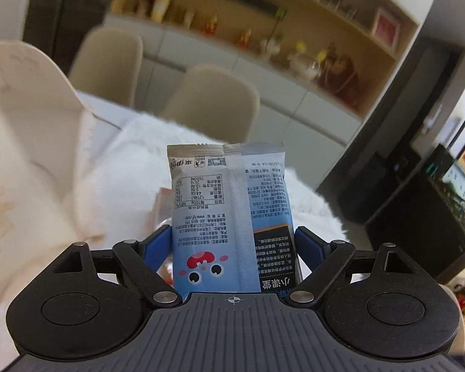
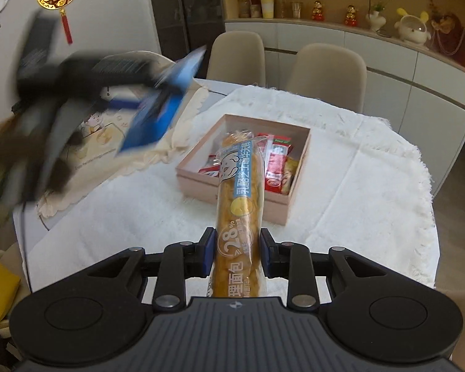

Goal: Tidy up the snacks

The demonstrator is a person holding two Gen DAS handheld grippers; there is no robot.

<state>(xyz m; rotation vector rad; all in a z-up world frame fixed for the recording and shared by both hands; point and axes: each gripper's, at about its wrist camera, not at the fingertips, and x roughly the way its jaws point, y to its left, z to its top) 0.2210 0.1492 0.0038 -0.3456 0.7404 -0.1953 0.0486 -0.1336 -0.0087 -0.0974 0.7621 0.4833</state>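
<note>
Partway, by the look of it: several red packets already lie in the box (image 2: 290, 197) on the worktop (image 2: 356, 192). Both tongs carry more above it, left (image 1: 232, 245) clamping a blue pouch (image 1: 229, 204), right (image 2: 236, 249) a bread stick (image 2: 238, 198).

surface: table (image 2: 40, 217) | cover: white cloth (image 2: 356, 186) | on cloth: pink box (image 2: 232, 190), cream placemat (image 2: 86, 161) at left

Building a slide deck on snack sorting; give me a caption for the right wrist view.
Right gripper holds a wrapped bread stick above the pink box of snacks.
</note>
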